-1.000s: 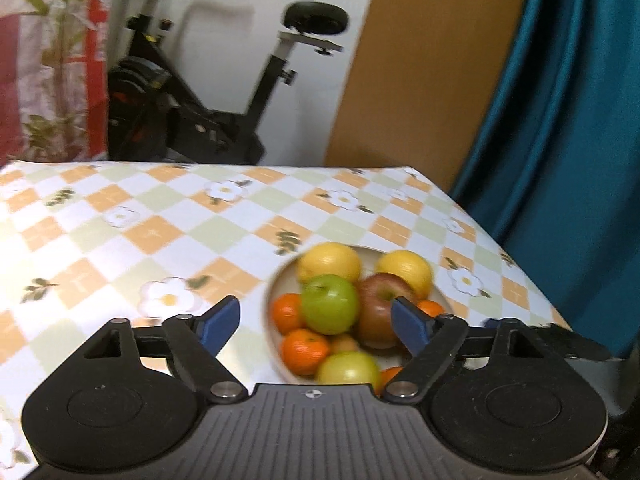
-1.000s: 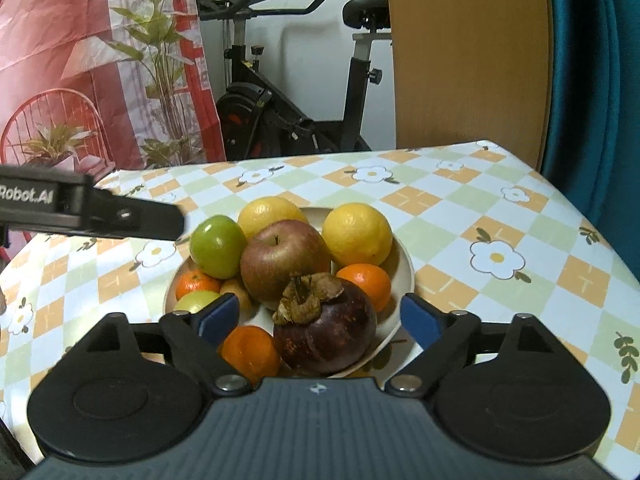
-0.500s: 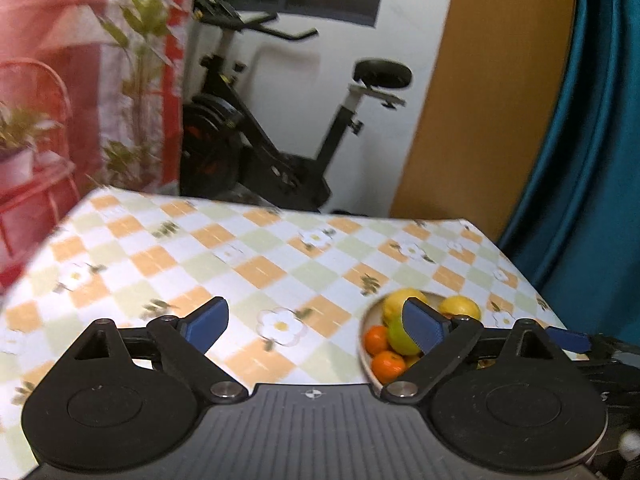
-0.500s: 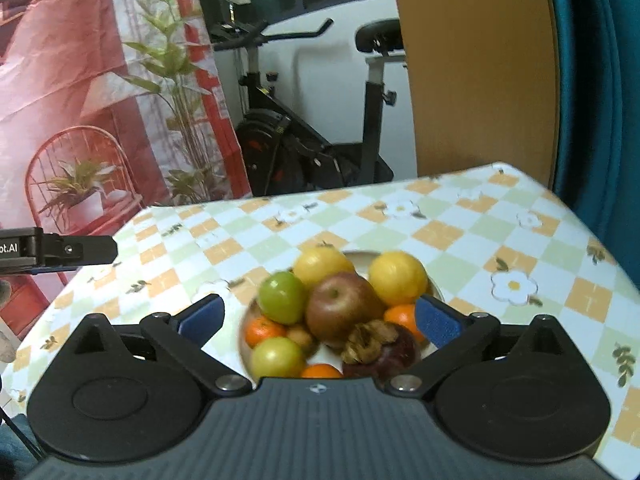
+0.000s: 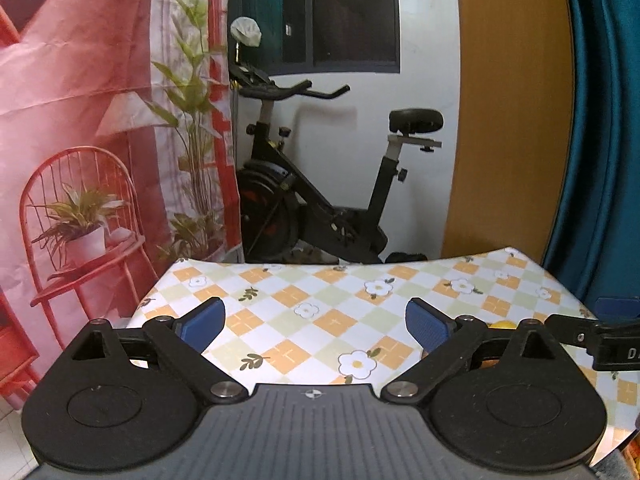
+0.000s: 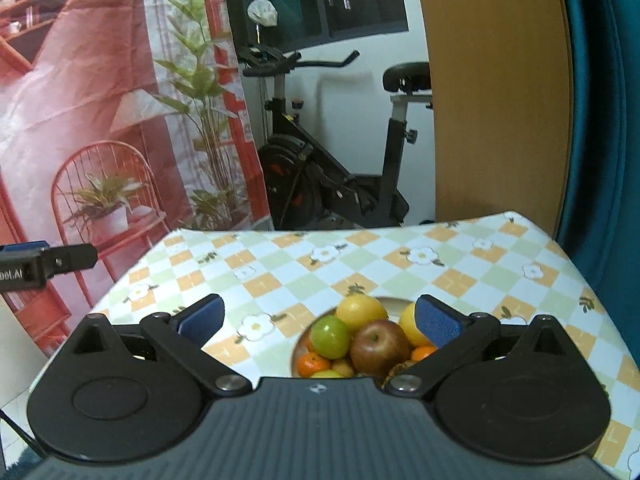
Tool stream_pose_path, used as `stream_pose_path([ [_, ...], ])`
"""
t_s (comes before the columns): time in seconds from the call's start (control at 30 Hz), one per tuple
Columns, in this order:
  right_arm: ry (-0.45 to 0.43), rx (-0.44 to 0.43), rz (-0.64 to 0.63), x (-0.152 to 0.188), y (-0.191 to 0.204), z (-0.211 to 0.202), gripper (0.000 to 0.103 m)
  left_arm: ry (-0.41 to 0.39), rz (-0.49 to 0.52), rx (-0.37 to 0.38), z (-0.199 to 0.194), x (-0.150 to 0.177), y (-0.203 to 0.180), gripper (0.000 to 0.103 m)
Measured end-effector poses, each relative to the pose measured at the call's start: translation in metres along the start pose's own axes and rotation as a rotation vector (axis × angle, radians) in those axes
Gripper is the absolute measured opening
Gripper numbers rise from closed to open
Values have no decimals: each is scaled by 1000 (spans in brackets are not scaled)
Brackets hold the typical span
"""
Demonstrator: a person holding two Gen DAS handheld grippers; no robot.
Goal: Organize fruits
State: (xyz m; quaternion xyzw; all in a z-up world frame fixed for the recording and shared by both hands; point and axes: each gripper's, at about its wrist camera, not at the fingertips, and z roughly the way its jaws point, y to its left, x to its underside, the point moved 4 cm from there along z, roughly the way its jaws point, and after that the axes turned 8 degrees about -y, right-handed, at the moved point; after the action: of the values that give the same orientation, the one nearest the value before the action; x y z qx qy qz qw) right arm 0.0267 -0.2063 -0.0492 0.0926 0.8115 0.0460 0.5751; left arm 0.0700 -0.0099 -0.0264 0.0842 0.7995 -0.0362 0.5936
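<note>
Here, in the left wrist view, the left gripper [image 5: 315, 322] hangs over the checked tablecloth [image 5: 320, 300] with its blue-padded jaws spread wide and nothing between them. Only a sliver of yellow fruit [image 5: 502, 324] shows behind its right finger, and the right gripper's finger [image 5: 592, 338] juts in from the right edge. An exercise bike [image 5: 320, 200] stands beyond the table.

In the right wrist view, the right gripper [image 6: 318, 320] is likewise held agape and empty above the bowl [image 6: 396, 301], which sits near the table's front edge. Piled in the bowl are a green apple [image 6: 330, 336], a red apple [image 6: 380, 351], two lemons [image 6: 361, 309] and small oranges [image 6: 314, 363], all touching. The bowl lies below and between the fingers, toward the right one.
</note>
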Motion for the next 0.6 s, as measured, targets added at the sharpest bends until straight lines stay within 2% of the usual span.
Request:
stream_pose_path([
  [0.17, -22, 2, -14, -10, 7, -10, 103, -19, -34, -6, -11, -10, 5, 100],
  [0.6, -48, 2, -24, -19, 9, -19, 103, -27, -31, -27, -17, -11, 2, 100],
])
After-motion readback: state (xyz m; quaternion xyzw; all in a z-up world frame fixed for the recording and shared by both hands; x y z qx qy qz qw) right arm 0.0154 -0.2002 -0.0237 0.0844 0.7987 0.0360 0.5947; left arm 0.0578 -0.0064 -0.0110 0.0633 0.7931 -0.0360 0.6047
